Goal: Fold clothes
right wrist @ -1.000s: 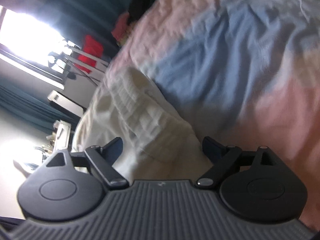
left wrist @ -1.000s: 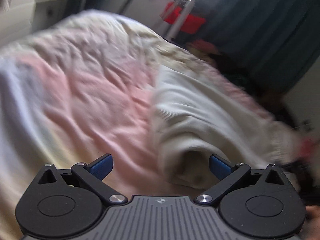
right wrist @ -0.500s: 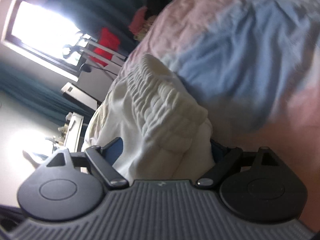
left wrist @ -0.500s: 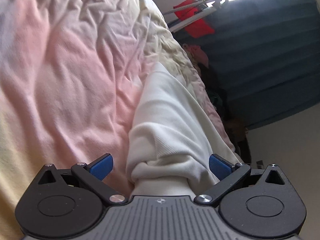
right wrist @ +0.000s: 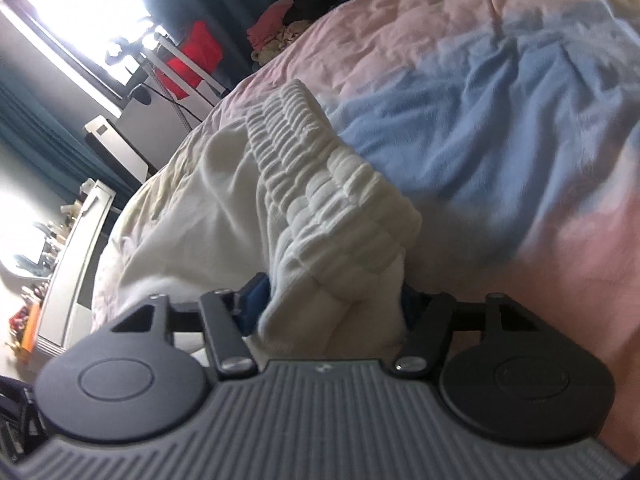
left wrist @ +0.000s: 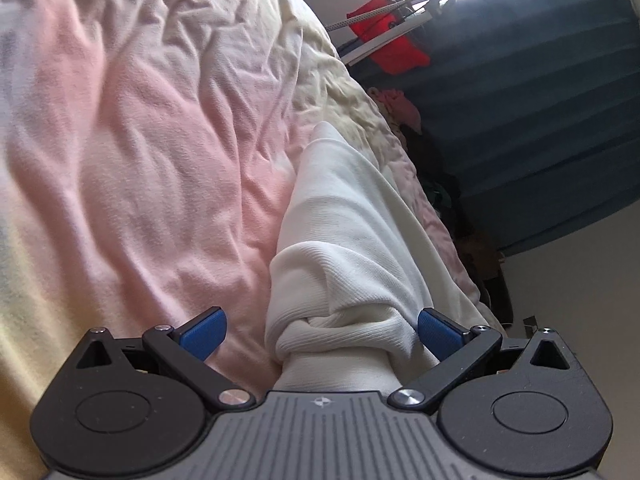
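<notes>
A white ribbed garment [left wrist: 352, 240] lies on a bed with a pink, blue and cream quilt [left wrist: 140, 140]. In the left wrist view its rolled cuff end lies between the blue pads of my left gripper [left wrist: 320, 330], which is open, the right pad touching the cloth. In the right wrist view the gathered elastic waistband [right wrist: 332, 200] of the same white garment fills my right gripper [right wrist: 328, 304]. Its jaws have closed in on the bunched cloth and the pads are mostly hidden by it.
Dark teal curtains [left wrist: 520, 100] hang beyond the bed. A red bag on a white rack [right wrist: 192, 56] stands by the bright window. A pile of clothes [right wrist: 280, 36] sits at the bed's far edge. A white shelf with small items [right wrist: 68, 248] is at left.
Both grippers moved in over the garment's ends. My right gripper narrowed from wide open onto the waistband. My left gripper stayed open with the cuff sliding between its pads.
</notes>
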Available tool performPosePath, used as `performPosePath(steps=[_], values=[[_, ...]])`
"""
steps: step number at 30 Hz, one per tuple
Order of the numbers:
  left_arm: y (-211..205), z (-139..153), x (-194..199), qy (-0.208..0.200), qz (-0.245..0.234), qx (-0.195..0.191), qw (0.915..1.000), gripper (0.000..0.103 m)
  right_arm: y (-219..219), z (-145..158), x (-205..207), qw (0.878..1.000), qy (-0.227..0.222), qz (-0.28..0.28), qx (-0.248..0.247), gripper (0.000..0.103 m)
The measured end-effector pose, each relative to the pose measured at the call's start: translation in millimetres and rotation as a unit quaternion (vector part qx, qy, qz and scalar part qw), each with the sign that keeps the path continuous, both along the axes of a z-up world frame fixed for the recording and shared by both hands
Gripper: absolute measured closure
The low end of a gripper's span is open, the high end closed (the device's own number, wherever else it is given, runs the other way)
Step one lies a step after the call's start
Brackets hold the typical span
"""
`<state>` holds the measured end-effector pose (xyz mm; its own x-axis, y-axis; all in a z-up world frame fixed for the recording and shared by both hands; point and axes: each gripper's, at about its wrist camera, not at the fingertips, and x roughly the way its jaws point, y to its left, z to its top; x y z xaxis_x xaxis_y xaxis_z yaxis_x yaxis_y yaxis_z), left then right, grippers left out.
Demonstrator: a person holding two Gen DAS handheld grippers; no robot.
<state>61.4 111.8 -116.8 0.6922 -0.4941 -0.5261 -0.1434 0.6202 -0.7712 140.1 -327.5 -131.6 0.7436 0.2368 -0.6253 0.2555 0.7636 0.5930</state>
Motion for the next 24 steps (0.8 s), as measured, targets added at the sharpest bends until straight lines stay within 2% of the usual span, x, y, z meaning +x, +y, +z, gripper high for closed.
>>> performPosePath(steps=[10, 16, 19, 24], values=[[-1.8, -1.6, -0.9, -0.010, 0.001, 0.004, 0.9999, 0.002, 9.8, 17.8, -2.0, 0.998, -0.025, 0.008, -0.049, 0.056], [-8.6, -2.0, 3.7, -0.024, -0.016, -0.004, 0.9996, 0.005, 29.3, 45.8, -9.2, 0.988, -0.092, 0.036, -0.115, 0.060], [-13.5, -2.6, 7.5, -0.027, -0.021, 0.002, 0.9994, 0.006, 31.1, 49.5, -8.6, 0.987, -0.100, 0.040, -0.120, 0.060], [-18.3, -2.8, 10.9, -0.030, -0.024, 0.015, 0.9992, 0.010, 24.7, 42.1, -2.7, 0.991, -0.083, 0.032, -0.100, 0.060]])
